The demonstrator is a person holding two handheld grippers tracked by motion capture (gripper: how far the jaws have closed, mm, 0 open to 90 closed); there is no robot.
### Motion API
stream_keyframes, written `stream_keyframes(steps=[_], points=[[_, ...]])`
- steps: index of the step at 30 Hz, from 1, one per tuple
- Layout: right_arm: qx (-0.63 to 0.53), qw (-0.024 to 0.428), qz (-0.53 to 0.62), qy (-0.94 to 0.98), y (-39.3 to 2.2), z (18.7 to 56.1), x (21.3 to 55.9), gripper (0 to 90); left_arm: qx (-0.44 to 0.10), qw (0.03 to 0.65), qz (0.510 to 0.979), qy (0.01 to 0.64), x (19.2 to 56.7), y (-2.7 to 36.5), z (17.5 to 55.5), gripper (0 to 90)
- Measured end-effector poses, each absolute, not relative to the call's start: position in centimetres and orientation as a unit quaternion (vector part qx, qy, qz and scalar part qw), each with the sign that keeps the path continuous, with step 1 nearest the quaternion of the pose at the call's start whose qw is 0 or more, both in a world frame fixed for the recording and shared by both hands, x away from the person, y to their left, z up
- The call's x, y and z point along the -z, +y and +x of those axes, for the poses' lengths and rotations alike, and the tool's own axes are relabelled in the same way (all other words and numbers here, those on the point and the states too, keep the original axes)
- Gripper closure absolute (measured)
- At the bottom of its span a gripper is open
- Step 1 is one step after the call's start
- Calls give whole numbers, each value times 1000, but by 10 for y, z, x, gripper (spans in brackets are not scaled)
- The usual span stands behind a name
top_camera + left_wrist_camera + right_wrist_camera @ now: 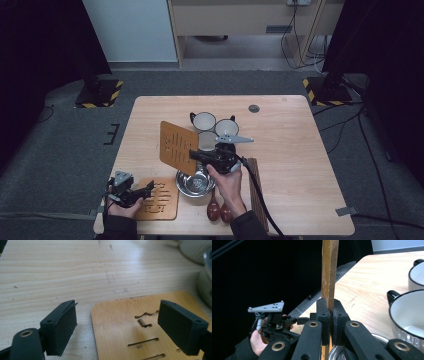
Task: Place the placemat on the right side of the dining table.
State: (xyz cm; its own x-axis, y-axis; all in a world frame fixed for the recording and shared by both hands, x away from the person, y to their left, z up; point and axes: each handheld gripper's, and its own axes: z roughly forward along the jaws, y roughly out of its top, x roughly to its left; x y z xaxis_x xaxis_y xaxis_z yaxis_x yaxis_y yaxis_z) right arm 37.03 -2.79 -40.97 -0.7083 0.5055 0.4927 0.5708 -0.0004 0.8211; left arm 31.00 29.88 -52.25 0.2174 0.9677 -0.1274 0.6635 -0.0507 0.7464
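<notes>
My right gripper (194,156) is shut on a slotted wooden trivet (177,146) and holds it up on edge above the table; in the right gripper view that gripper (328,307) pinches the board's thin edge (329,270). A second wooden trivet (159,198) lies flat at the table's front left. My left gripper (150,189) stands open over that trivet's near corner; in the left gripper view its jaws (117,325) spread wide above the flat trivet (140,325), touching nothing.
A steel bowl (195,182) sits under the raised trivet. Three white mugs with black rims (204,121) cluster behind it. Two brown wooden spoons (213,210) and a dark slatted strip (255,192) lie near the front edge. A grey disc (254,108) marks the table's back.
</notes>
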Motion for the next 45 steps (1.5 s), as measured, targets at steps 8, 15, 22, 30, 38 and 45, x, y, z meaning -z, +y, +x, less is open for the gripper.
stream_keyframes(steps=[8, 15, 22, 30, 38, 45], points=[[602, 16, -387, -698, -42, 372, 403, 873, -206, 333, 705, 591, 531, 296, 316, 132], [606, 4, -392, -692, -54, 373, 397, 873, -210, 335, 705, 588, 533, 296, 316, 84], [610, -4, -398, -686, -67, 374, 392, 873, -215, 337, 706, 585, 535, 294, 316, 32], [618, -13, -402, -675, -81, 375, 387, 873, -215, 337, 706, 585, 535, 294, 316, 30], [627, -22, -413, -660, -100, 376, 381, 873, -215, 336, 706, 585, 535, 294, 316, 29], [634, -30, -423, -647, -114, 377, 378, 873, -215, 336, 706, 585, 535, 293, 316, 29]])
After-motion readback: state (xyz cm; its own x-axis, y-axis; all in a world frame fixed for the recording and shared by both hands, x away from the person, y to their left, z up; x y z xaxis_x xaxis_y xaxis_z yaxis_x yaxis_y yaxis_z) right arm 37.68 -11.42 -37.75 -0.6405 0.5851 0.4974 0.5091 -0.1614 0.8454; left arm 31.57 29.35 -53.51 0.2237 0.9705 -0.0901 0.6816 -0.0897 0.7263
